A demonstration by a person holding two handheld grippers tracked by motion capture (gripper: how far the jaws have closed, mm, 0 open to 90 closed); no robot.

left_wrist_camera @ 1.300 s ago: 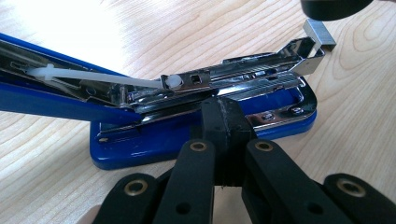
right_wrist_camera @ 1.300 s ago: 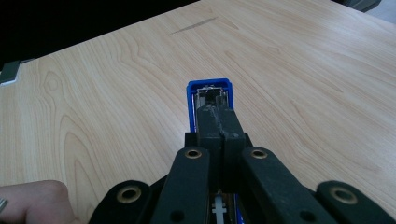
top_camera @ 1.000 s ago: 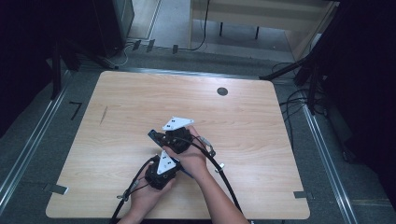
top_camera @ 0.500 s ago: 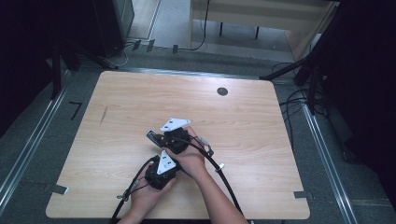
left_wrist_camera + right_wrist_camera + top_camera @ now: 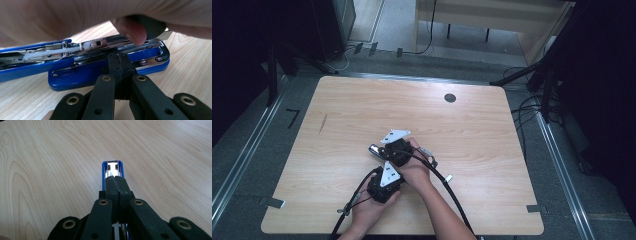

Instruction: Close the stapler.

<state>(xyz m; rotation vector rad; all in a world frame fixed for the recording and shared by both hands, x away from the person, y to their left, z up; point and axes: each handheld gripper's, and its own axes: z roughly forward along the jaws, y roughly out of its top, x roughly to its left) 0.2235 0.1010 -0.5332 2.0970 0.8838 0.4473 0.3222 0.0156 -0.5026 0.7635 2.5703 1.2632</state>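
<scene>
Left gripper (image 5: 119,62) jaws pressed together at the blue stapler (image 5: 105,72) base edge, stapler lying open on the counter (image 5: 337,120); whether it pinches the base is unclear. Right gripper (image 5: 117,183) closed over the stapler's top arm. A fingertip (image 5: 131,31) rests on the metal magazine.

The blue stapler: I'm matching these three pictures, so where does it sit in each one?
High view: the blue stapler peeks out left of the hands, at the table's near middle.
Left gripper view: it lies opened across the middle, beyond the claw.
Right gripper view: its end pokes past the claw tips.
Shared landmark: the light wooden table.
</scene>
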